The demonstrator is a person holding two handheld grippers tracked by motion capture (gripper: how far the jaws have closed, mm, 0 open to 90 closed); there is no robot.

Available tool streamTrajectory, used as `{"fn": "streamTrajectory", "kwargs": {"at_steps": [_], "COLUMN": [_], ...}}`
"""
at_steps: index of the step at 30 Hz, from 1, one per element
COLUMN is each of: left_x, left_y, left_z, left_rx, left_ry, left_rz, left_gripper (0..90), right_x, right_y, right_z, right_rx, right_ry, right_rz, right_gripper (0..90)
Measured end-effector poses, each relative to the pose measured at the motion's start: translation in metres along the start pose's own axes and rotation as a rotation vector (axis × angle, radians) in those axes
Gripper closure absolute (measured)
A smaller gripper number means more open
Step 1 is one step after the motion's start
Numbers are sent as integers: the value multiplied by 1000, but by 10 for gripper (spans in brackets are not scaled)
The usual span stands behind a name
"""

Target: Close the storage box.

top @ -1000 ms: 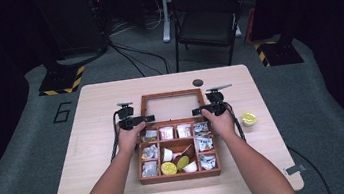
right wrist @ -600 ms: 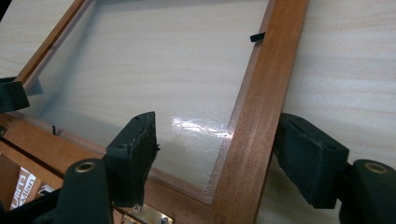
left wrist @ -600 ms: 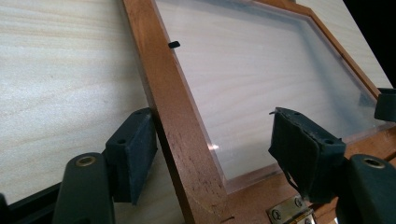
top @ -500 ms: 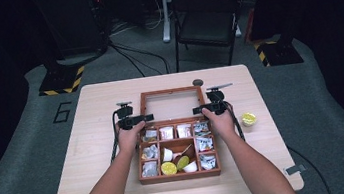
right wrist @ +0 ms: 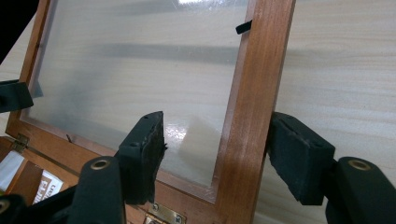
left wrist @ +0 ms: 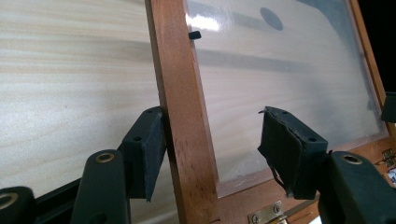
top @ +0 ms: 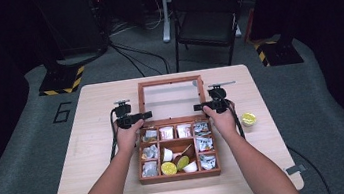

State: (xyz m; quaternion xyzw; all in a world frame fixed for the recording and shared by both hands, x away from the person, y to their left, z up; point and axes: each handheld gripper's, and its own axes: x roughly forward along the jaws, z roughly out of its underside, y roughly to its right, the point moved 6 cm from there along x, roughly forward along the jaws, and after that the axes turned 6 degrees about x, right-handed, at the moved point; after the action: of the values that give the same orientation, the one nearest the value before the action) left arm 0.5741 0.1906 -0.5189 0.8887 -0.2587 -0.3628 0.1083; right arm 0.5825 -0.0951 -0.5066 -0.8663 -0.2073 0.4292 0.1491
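Both grippers' jaws have just been closing around the side rails of the open lid (top: pixel 172 100) at frame centre: left gripper (left wrist: pixel 212 149) and right gripper (right wrist: pixel 217 151) each touch with one pad only (not yet pinching), so lowering it onto the box (top: pixel 180 175) looks imminent.

Looks like a recording lab or studio: dark curtained surroundings, grey carpeted floor (top: pixel 27 161) marked with a number 6 (top: pixel 62 112) and tape marks, yellow-black hazard-striped stand bases (top: pixel 60 81), loose cables (top: pixel 143 63), a lone folding chair (top: pixel 204 19) behind one pale wooden counter (top: pixel 106 186).
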Motion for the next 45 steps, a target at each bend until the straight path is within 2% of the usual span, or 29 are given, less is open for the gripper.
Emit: {"fn": "streamTrajectory", "kwargs": {"at_steps": [4, 8, 12, 18, 22, 23, 24, 28, 34, 38, 45], "left_x": [-4, -8, -13, -22, -29, -31, -33, -39, -50, -56, -67], "left_y": [5, 5, 7, 11, 15, 16, 16, 20, 25, 26, 33], "left_z": [-6, -8, -10, -13, -13, -13, -13, -10, -3, 1, -2], "left_rx": [38, 27, 32, 43, 71, 65, 83, 51, 120, 181, 215], "left_ry": [-29, -16, -8, 26, 47, 53, 58, 96, 127, 131, 154], "left_rz": [-31, -18, -8, 6, 14, 16, 19, 35, 55, 47, 55], "left_gripper": [408, 435, 441, 461, 465, 466, 470, 474, 459, 453, 424], "right_x": [-5, -10, -15, -27, -35, -37, -38, -43, -52, -58, -66], "right_y": [-3, -5, -8, -13, -18, -20, -21, -24, -26, -27, -29], "right_z": [-2, -3, -3, -3, -2, -1, -1, 2, 11, 16, 19], "right_rx": [-7, -19, -36, -62, -105, -111, -129, -161, -161, -162, -175], "right_ry": [12, 21, 28, 39, 56, 54, 61, 78, 117, 143, 151], "right_rz": [-7, -10, 11, 15, 22, 31, 35, 60, 43, 26, 1], "right_gripper": [372, 385, 417, 435, 440, 444, 449, 472, 487, 482, 465]}}
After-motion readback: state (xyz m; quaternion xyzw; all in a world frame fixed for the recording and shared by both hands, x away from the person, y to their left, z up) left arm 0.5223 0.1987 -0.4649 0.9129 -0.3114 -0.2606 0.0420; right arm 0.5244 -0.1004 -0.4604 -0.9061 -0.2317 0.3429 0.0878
